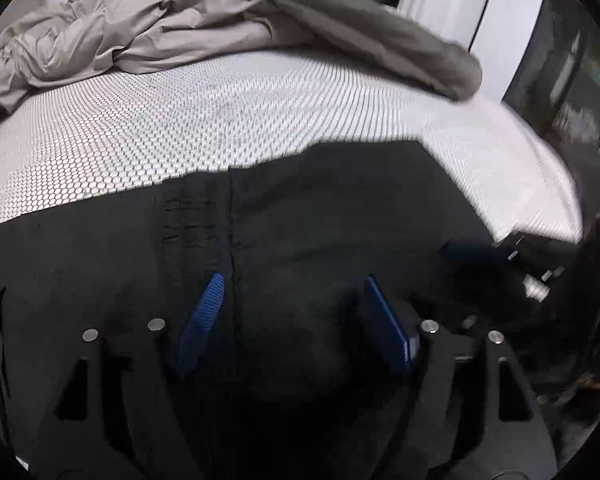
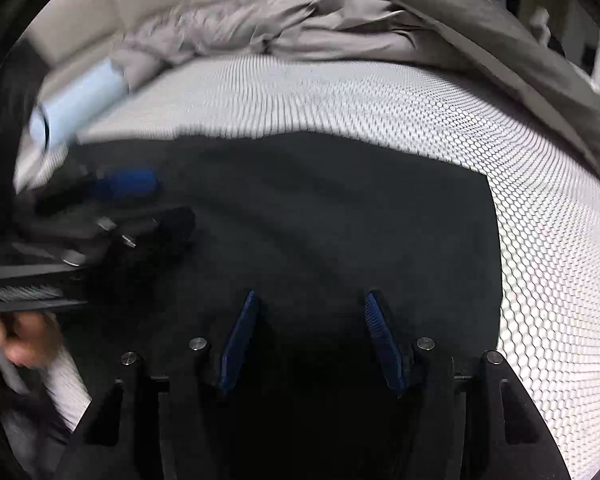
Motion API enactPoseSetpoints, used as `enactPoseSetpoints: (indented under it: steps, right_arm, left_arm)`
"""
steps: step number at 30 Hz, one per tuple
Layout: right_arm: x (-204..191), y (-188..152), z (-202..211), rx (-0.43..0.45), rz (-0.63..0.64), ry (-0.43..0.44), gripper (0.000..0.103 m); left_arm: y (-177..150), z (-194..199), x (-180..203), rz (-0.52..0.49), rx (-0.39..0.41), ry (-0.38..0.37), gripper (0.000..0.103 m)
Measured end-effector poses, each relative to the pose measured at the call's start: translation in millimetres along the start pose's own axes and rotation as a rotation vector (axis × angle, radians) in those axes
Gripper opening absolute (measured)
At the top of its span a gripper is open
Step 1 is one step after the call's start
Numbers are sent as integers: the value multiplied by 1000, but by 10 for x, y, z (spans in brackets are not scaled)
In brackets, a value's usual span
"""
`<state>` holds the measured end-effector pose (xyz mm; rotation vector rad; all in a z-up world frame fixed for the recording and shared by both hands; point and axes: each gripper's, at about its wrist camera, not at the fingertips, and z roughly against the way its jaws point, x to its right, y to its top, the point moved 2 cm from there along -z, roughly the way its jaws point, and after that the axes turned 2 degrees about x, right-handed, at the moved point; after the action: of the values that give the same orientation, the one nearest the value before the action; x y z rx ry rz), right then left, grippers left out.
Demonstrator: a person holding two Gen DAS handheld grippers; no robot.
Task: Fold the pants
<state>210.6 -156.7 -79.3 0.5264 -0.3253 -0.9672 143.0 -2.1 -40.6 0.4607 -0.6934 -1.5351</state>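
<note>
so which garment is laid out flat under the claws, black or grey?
The black pants: spread smooth on the honeycomb surface right beneath both open claws. The grey garments sit crumpled in a heap at the far edge.

A white work surface patterned with small honeycomb cells [image 1: 148, 136] fills the middle ground. Crumpled grey fabric [image 1: 112, 36] is heaped along its far edge. Beyond stand white panels [image 1: 496, 20] and dark blurred shelving [image 1: 572, 80].

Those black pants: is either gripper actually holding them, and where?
No. The left gripper and right gripper are both open above the black pants.
</note>
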Motion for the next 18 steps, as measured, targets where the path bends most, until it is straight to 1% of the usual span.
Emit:
enactPoseSetpoints:
  steps: [2,3,4,5,7,8,9,10,11,12,13,14,15,17,18]
  right_arm:
    - [73,-79,26,-1,4,-45,57]
    - [148,-117,67,-3,2,-92,57]
    - [229,-164,111,-2,4,-148,57]
    - [295,-207,154,0,1,-182,58]
    - [407,-292,230,13,-35,-197,60]
    - [455,-297,280,31,-68,-160,60]
    - [507,-316,353,53,-105,-110,60]
    - [558,-333,435,80,-142,-69,60]
    - [606,-329,504,108,-177,-35,65]
    - [656,-344,571,134,-208,-9,71]
    - [729,-366,655,167,-249,17,83]
    - [774,-395,729,196,-279,29,85]
    - [833,-424,778,214,-303,32,85]
    - [985,-511,854,230,-352,21,86]
    - [1061,-549,878,234,-378,21,86]
  left_arm:
    - [-76,2,56,-72,-4,43,70]
    - [-109,26,73,-101,-11,78,70]
    - [-127,61,66,-104,-14,90,71]
    - [-141,133,28,-85,-16,83,71]
    - [-141,274,-72,-29,-16,40,71]
    - [-143,391,-176,15,-5,31,71]
    - [-133,472,-269,42,5,42,71]
    - [-135,595,-410,84,24,69,74]
    - [-146,687,-519,118,39,89,78]
    - [-169,800,-662,163,54,106,81]
    - [-214,919,-824,212,65,121,83]
    - [-265,1015,-953,250,72,140,84]
    - [-336,1130,-1122,291,78,175,86]
    - [-486,1306,-1396,351,87,244,96]
    - [-600,1407,-1583,400,90,285,99]
